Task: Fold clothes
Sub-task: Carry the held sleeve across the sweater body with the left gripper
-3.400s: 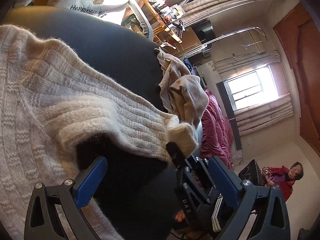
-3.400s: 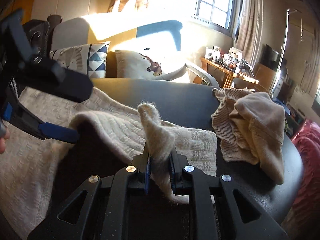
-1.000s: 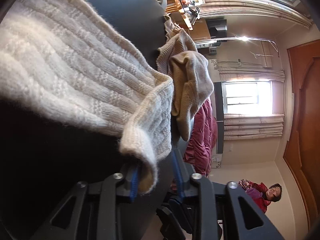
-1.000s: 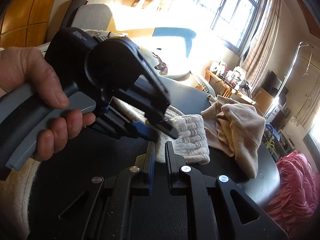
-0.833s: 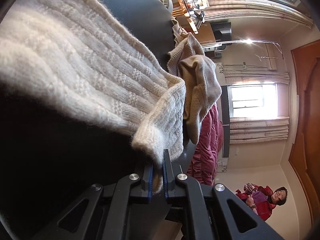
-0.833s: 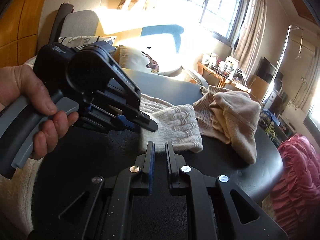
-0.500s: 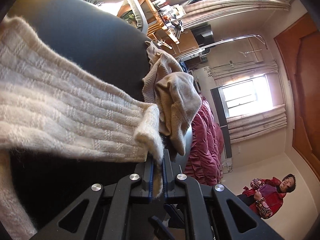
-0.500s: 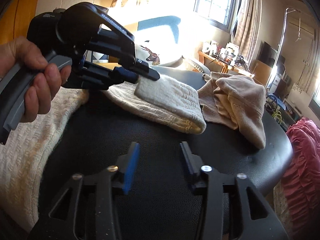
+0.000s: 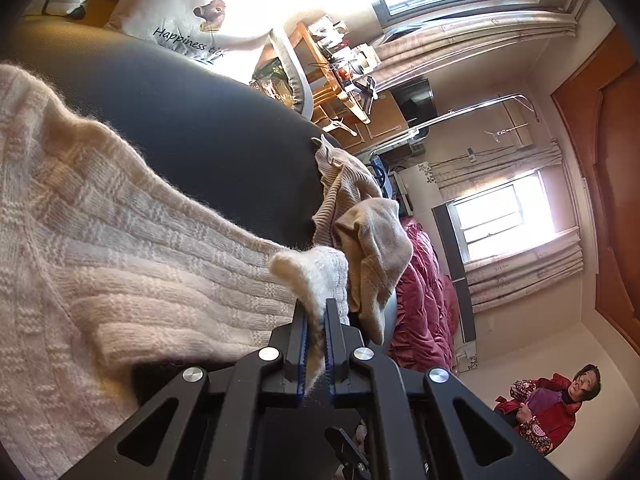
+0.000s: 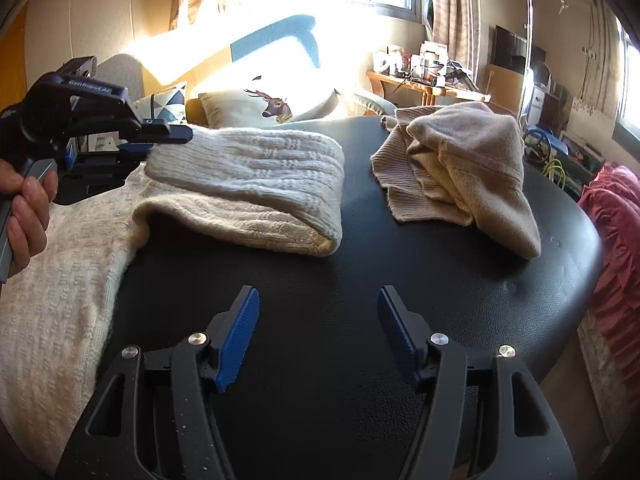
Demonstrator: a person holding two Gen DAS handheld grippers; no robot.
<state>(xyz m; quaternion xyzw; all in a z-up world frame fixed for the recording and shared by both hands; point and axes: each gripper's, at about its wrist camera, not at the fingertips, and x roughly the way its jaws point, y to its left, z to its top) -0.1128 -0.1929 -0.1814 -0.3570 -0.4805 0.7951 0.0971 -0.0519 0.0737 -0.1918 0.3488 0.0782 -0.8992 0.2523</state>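
Clamped by the left gripper, the cuff of the cream sweater is held doubled back at far left, probably to fold the sleeve. Nothing is held by the right gripper, whose jaws have just been opening over the black table; a beige garment is left far right.

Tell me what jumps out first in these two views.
The cream sweater spread over the black table, its sleeve folded back and pinched at the cuff by the left gripper. To its right lies a crumpled beige garment. In the foreground the right gripper, whose jaws have just been opening, stands open over bare table with nothing between them.
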